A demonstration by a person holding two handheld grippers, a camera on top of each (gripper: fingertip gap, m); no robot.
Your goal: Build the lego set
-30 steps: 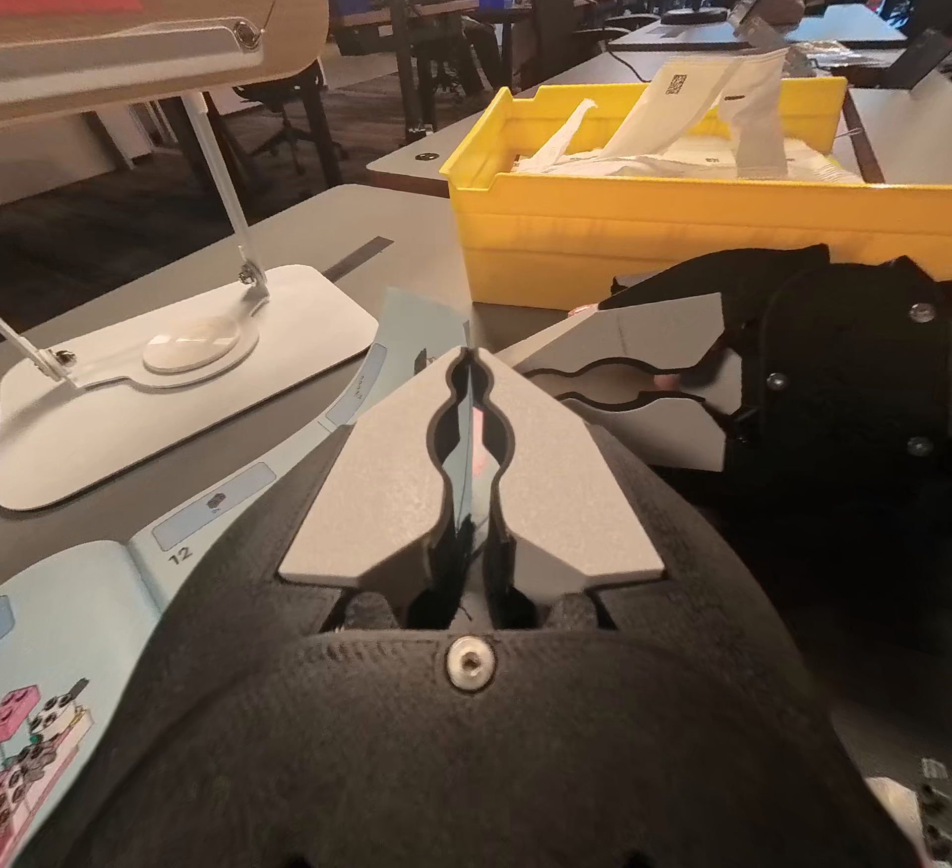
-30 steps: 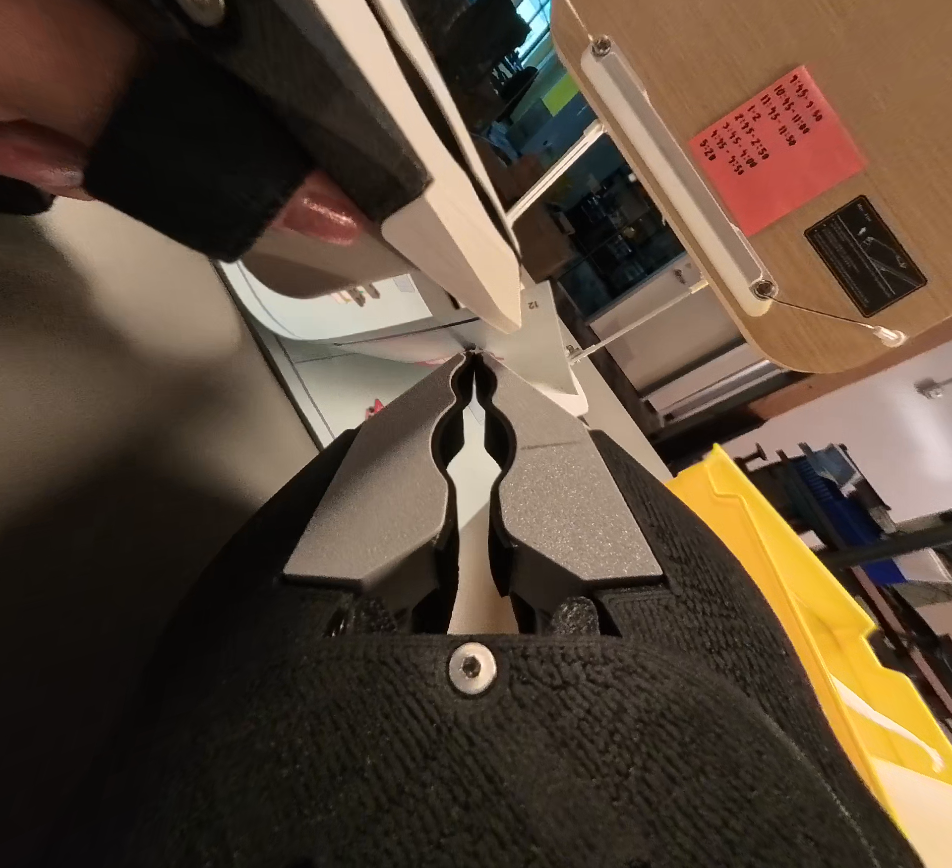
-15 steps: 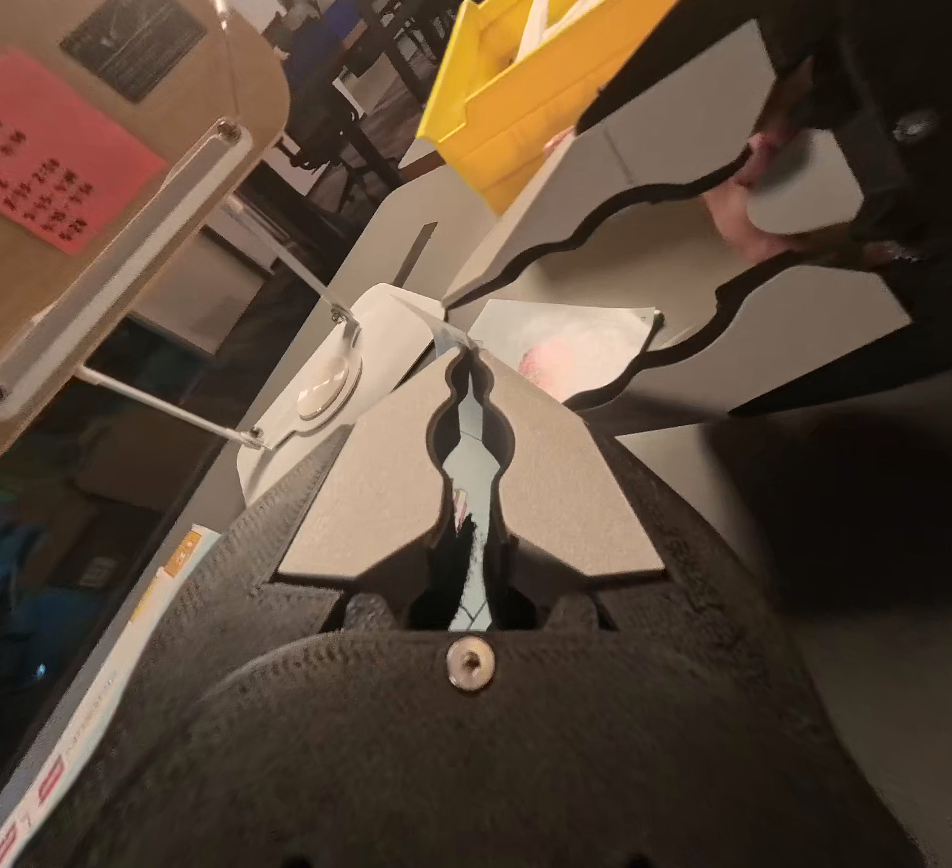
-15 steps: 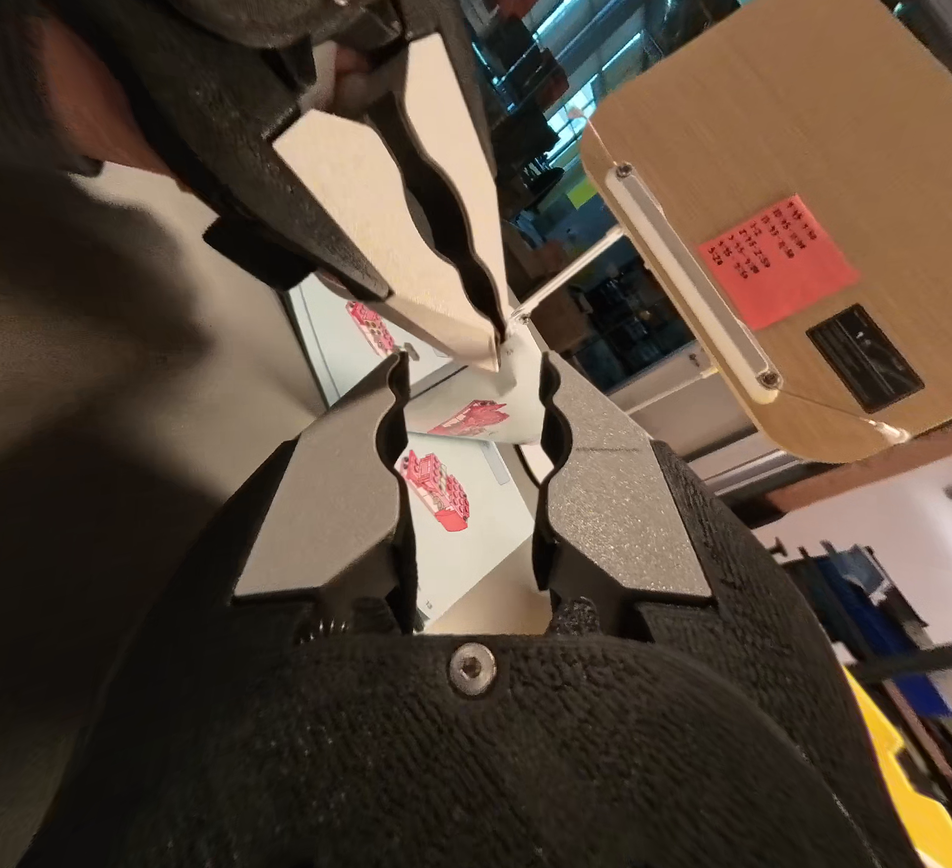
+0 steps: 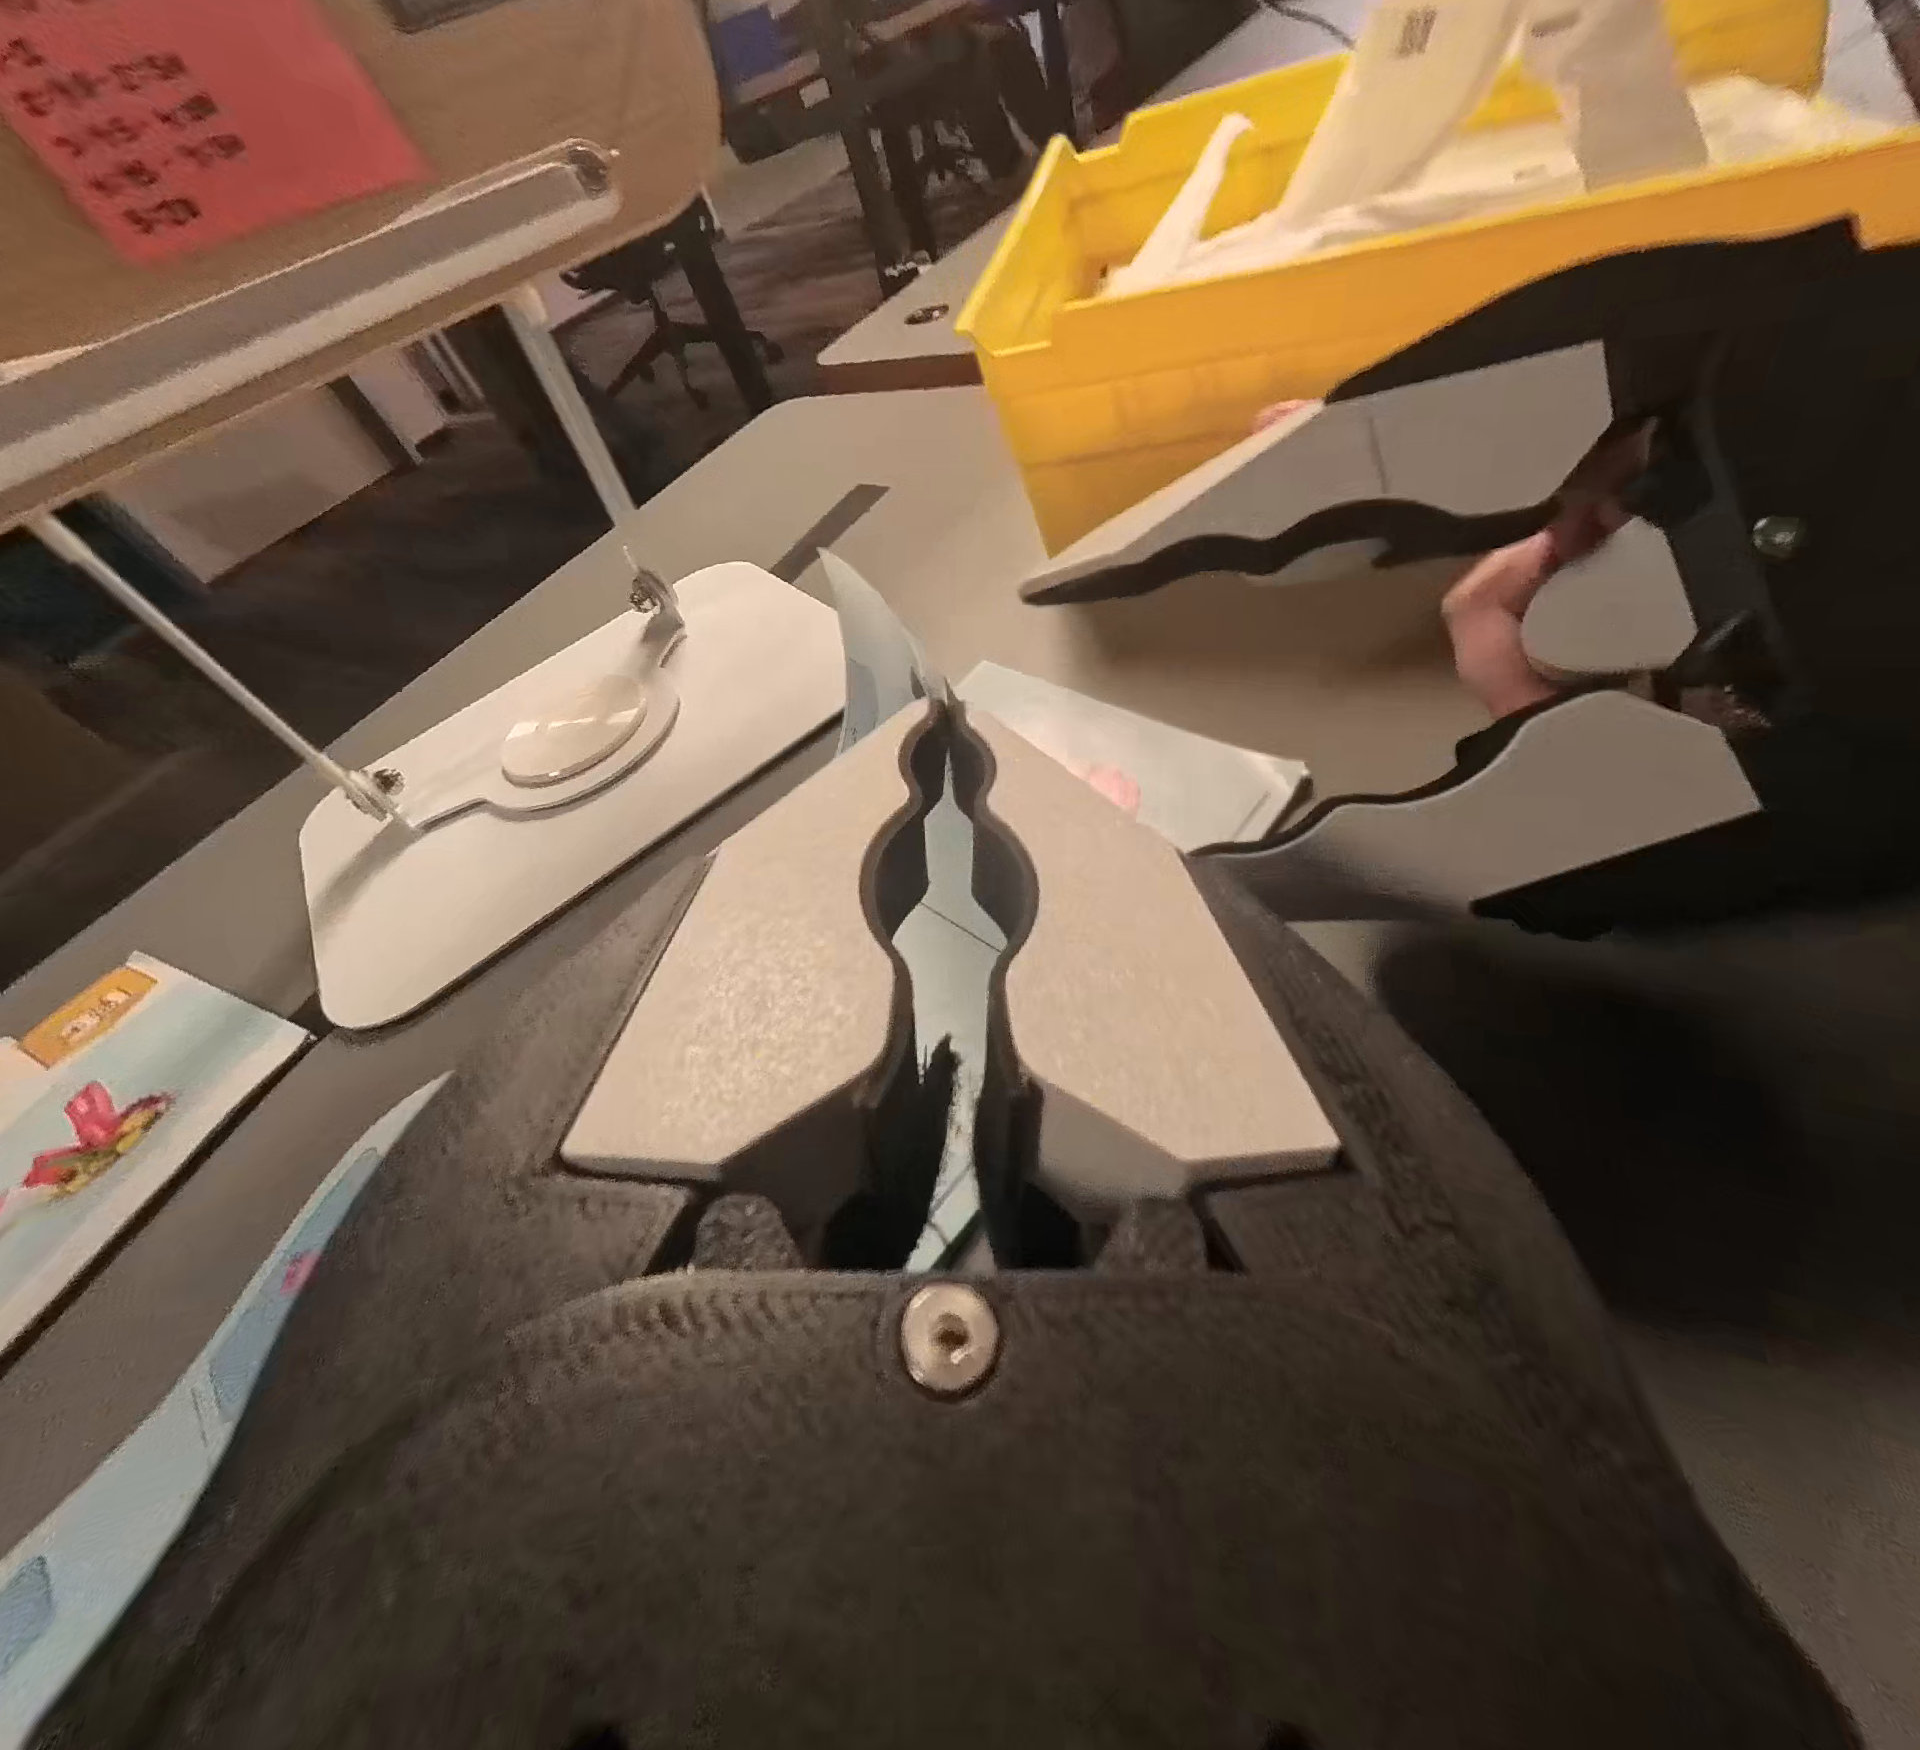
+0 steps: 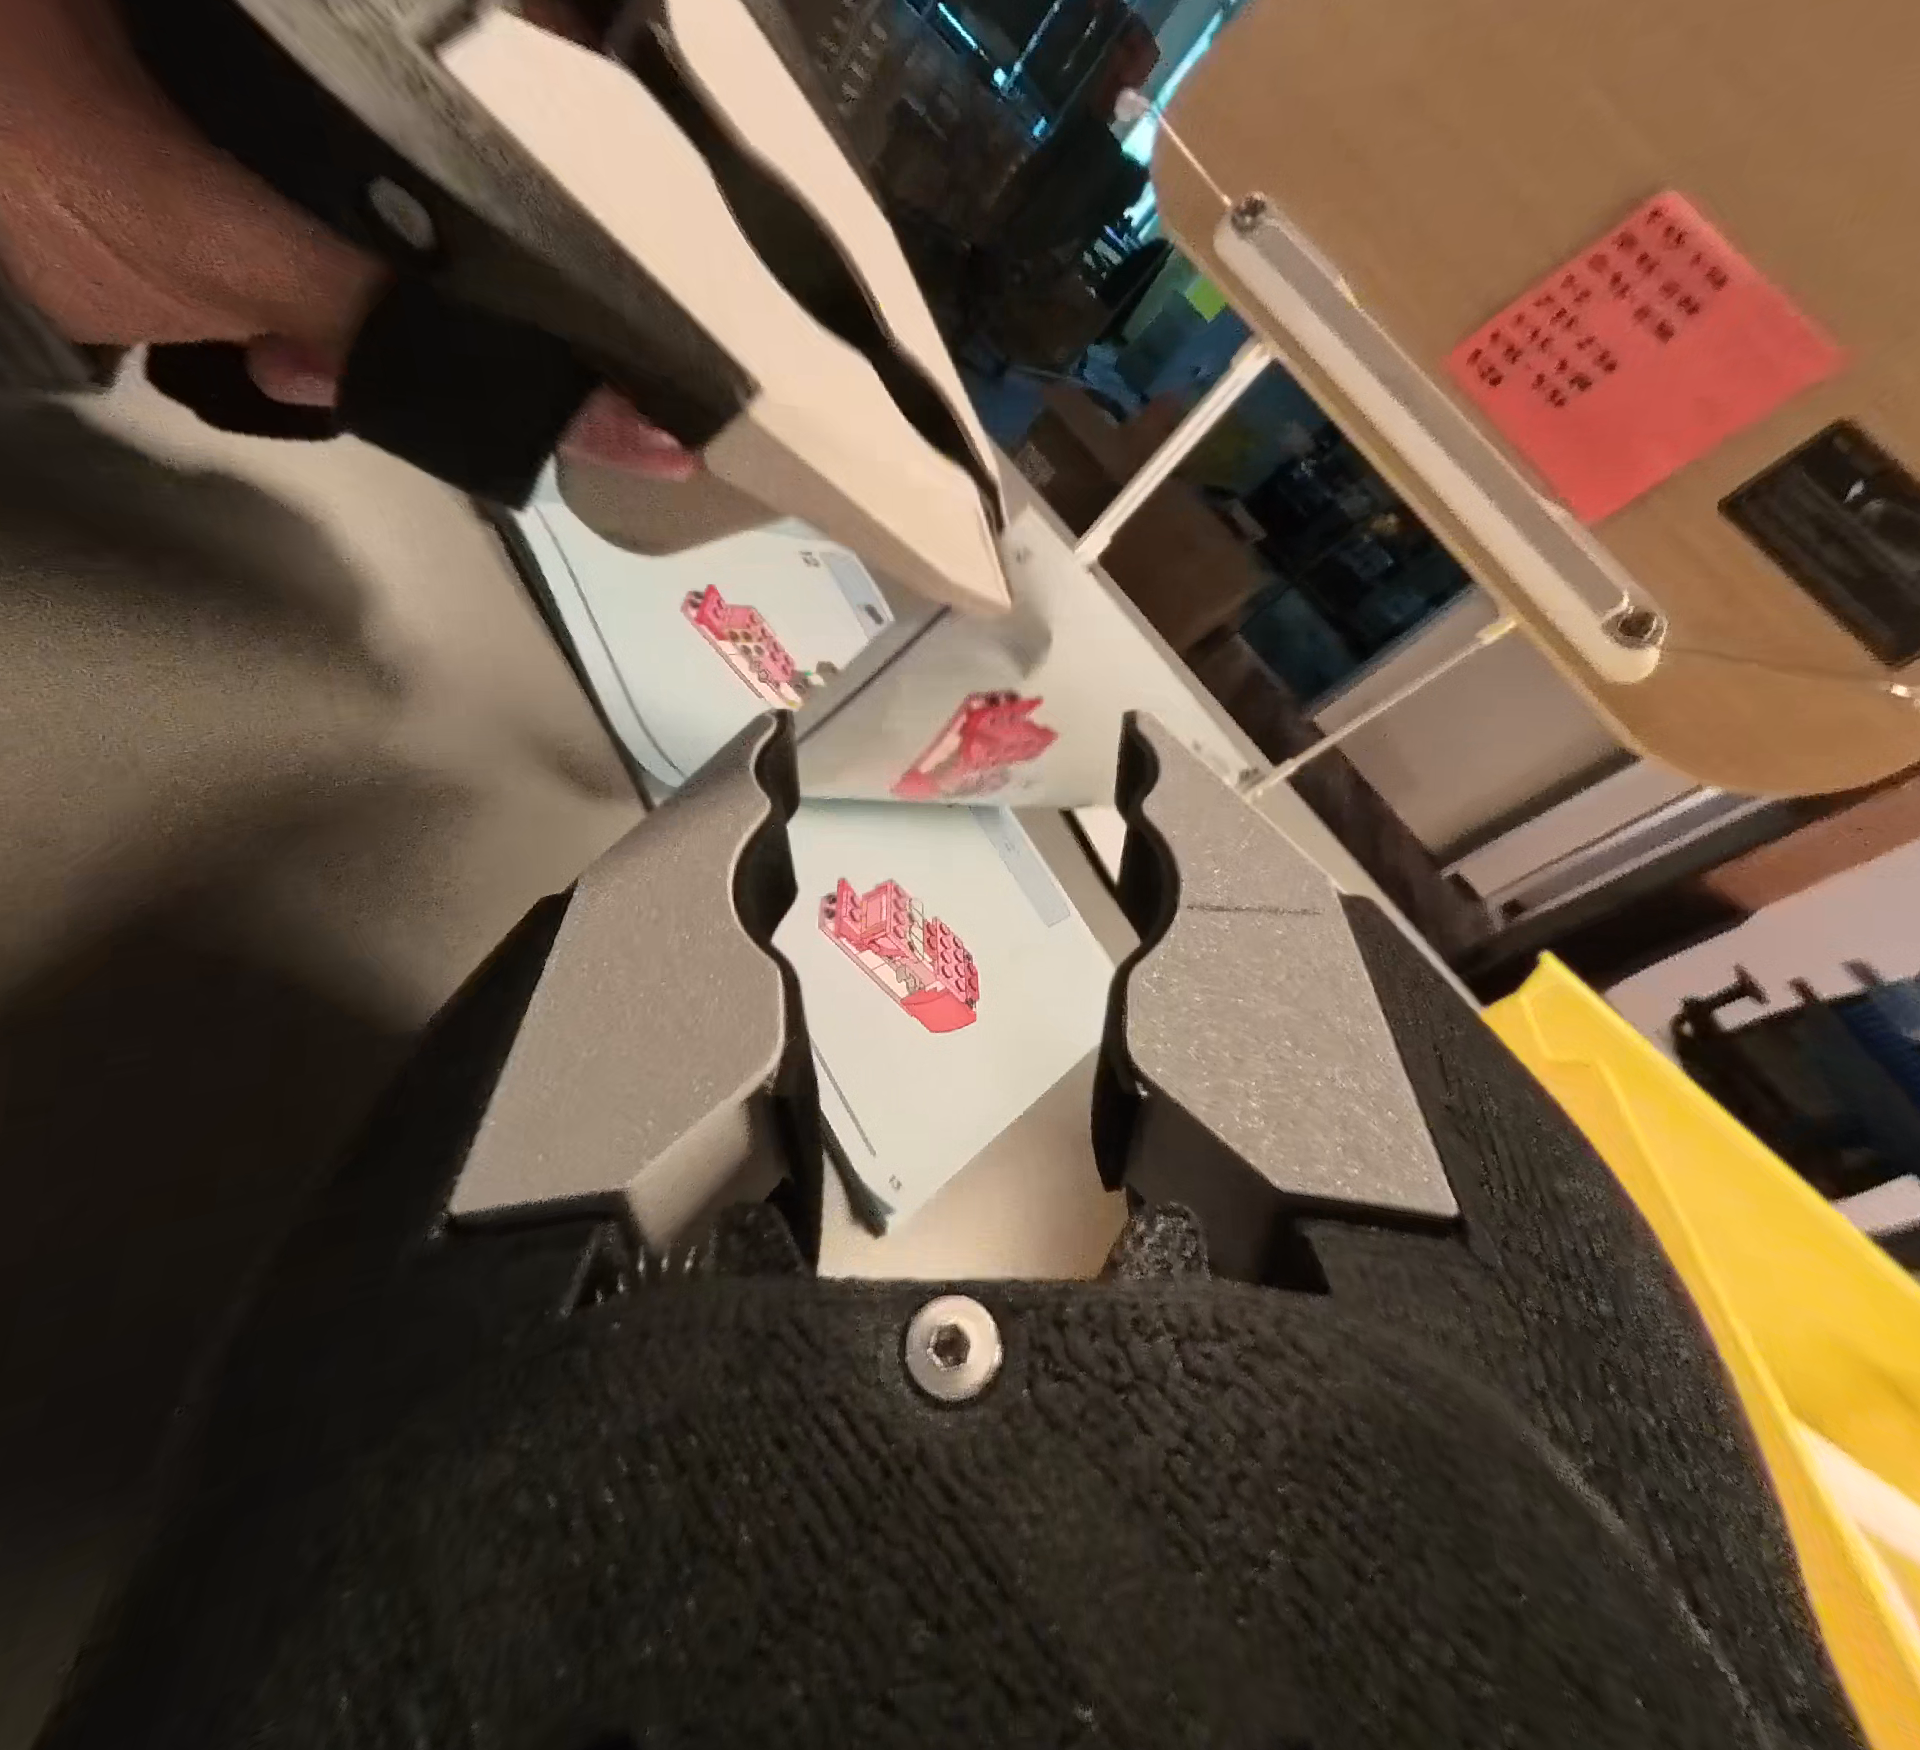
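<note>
Left tongs (image 5: 943, 713) pinch a pale-blue booklet page (image 5: 873, 651), lifted beside the lamp base (image 5: 540, 775); right tongs (image 6: 951, 755) now wide, released, empty.

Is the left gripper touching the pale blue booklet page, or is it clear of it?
Touching. The left wrist view shows the left gripper with fingers shut on the pale blue booklet page, which curls up past the tips.
</note>
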